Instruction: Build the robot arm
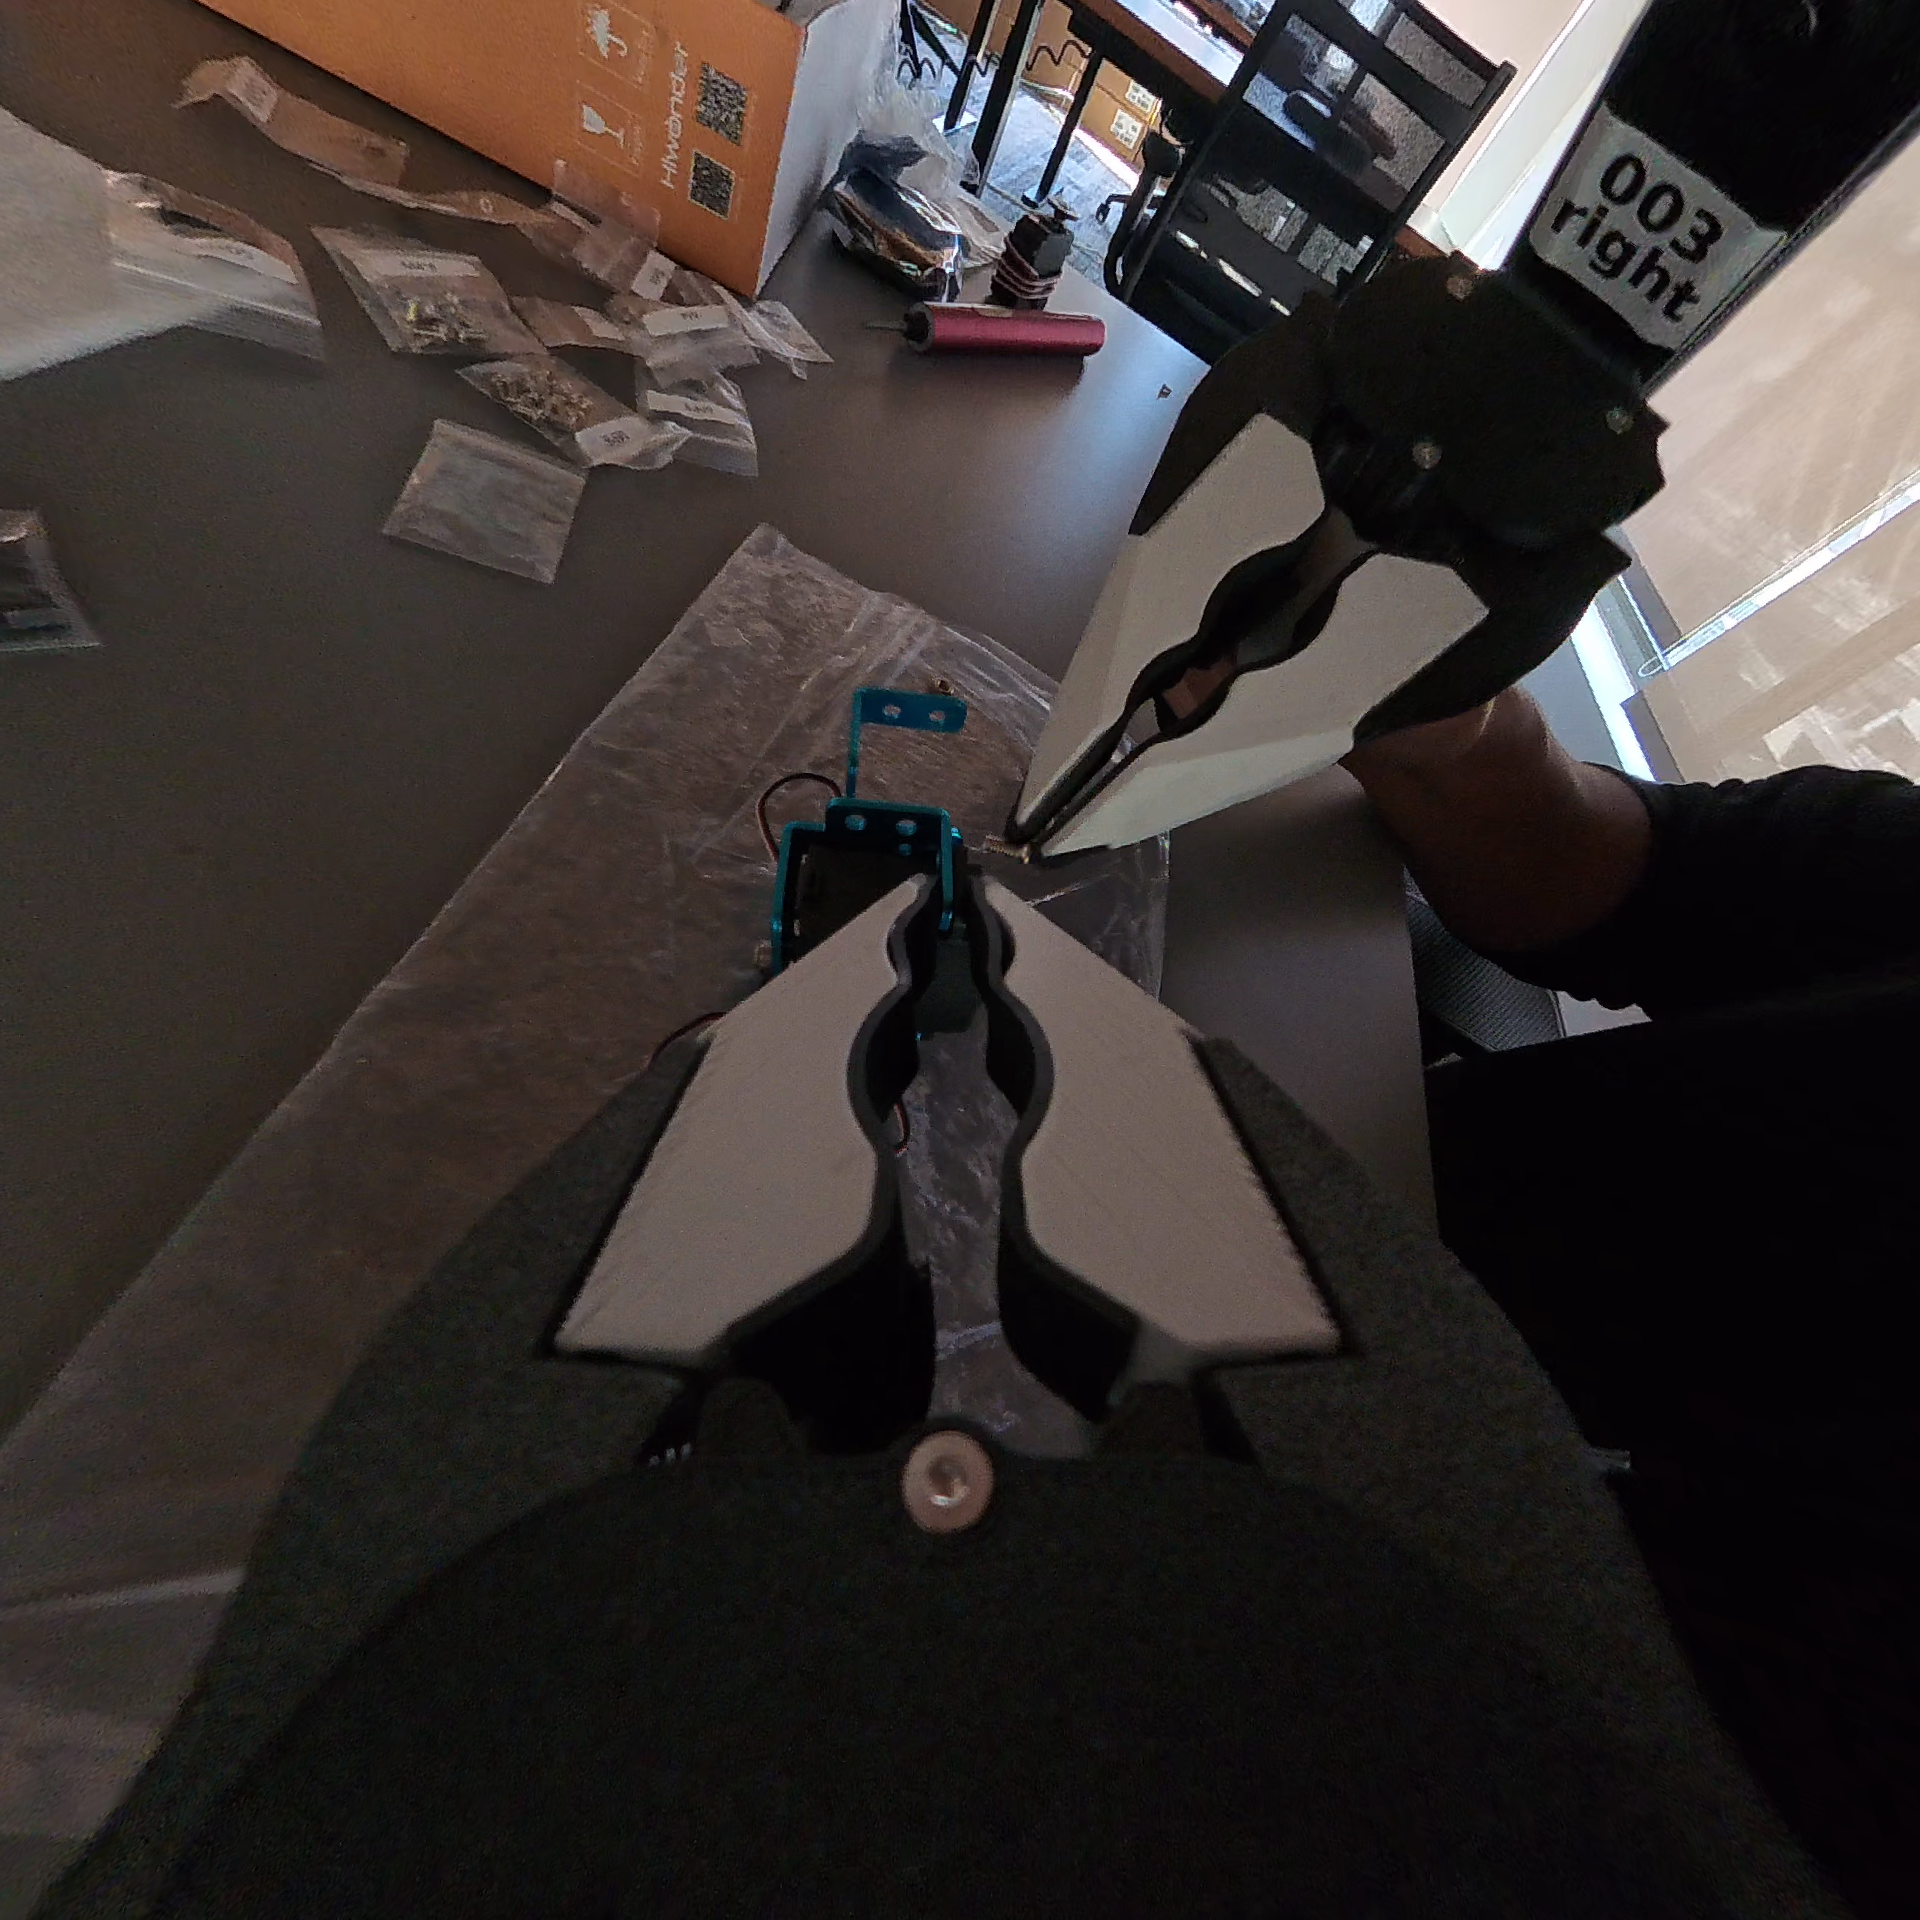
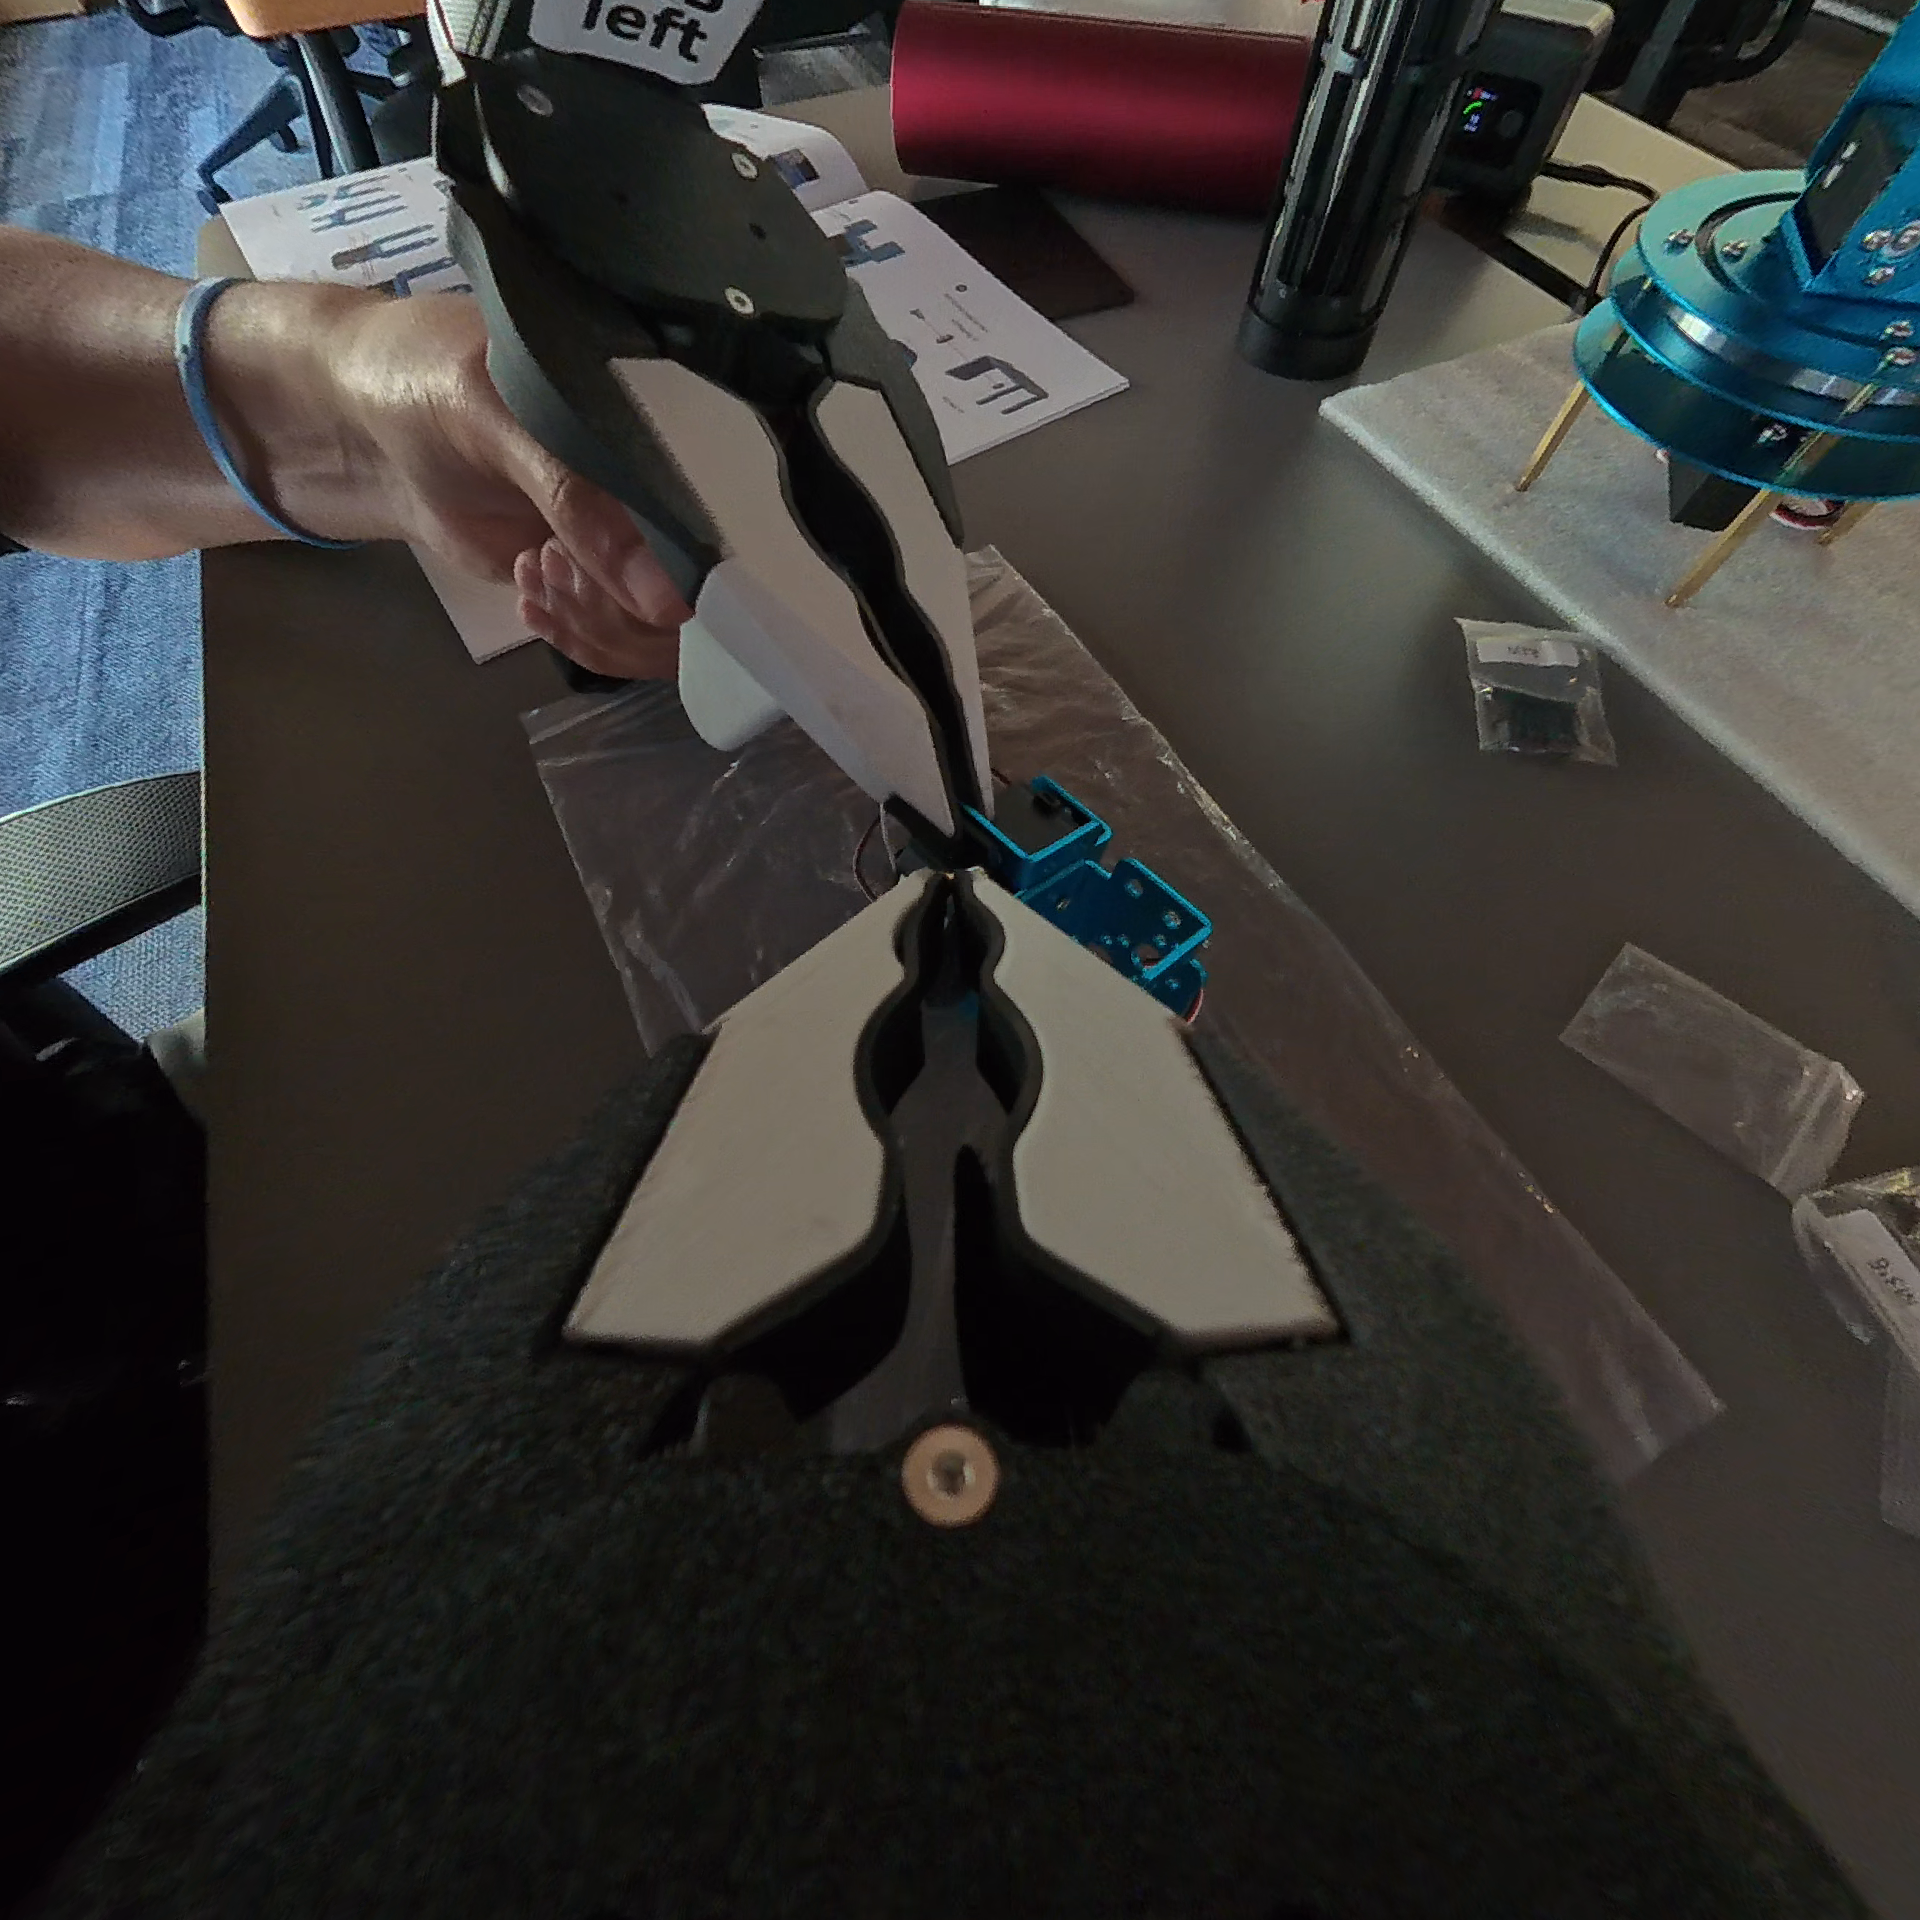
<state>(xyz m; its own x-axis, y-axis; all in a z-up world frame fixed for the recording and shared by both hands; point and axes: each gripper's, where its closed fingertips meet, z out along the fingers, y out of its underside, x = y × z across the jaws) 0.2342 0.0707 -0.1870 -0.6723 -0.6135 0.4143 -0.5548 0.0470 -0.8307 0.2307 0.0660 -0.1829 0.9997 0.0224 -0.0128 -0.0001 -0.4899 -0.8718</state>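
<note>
**Two grippers meet at a blue servo bracket**

Here, the left gripper (image 1: 954, 883) has its jaws closed down onto the blue metal bracket assembly (image 1: 862, 831), which carries a black servo and thin red wires and rests on a clear plastic bag (image 1: 665, 831) spread flat near the table's (image 1: 260, 831) edge. The right gripper (image 1: 1023, 844) pinches a small brass-coloured screw (image 1: 1006, 847) at its tips, jaws almost fully closed, just beside the bracket.

Toward the far side of the table lie about 10 small zip bags (image 1: 520, 384) holding screws and fittings, next to an orange cardboard box (image 1: 582, 114) and a red-handled tool (image 1: 1003, 332). In the right wrist view, 1 small bag (image 2: 1538, 691) holds black parts; an open instruction booklet (image 2: 966, 322), a black bottle (image 2: 1340, 187) and a blue turntable base (image 2: 1766, 312) on white foam sit farther back.
</note>
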